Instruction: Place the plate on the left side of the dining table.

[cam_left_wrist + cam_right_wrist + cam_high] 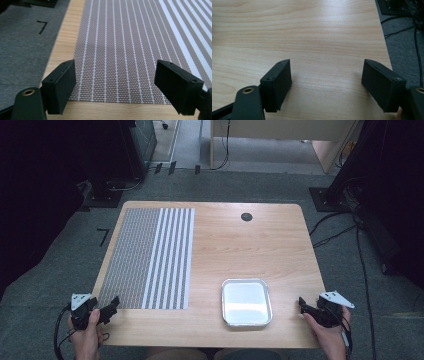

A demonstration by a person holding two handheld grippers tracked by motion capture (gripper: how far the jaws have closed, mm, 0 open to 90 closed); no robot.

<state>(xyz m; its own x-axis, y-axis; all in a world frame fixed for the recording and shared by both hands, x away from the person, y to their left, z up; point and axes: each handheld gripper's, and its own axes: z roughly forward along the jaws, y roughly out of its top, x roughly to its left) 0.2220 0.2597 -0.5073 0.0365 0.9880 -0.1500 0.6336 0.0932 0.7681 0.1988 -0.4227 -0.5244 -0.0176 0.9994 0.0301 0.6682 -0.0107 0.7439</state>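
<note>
One striped mat [147, 257] covers the left part of the table [235, 245], and one empty metal tray [246, 302] sits near the front edge, right of centre. Bare wood lies between them and toward the far edge. The left gripper [107, 310] at the mat's front-left corner and the right gripper [306, 307] at the front-right edge both hold their jaws spread wide, grasping nothing.

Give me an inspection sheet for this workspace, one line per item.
Surface: wooden table, round dark grommet near far edge.
Job's things: striped placemat flat on left half; empty metal tray near front, right of centre.
Clutter: nothing seen.
Grippers: left gripper open at placemat's near corner; right gripper open at table's right edge, holding nothing.
Cables: loose cables on floor at right.
Surroundings: grey carpet, dark stands, wooden furniture beyond.
</note>
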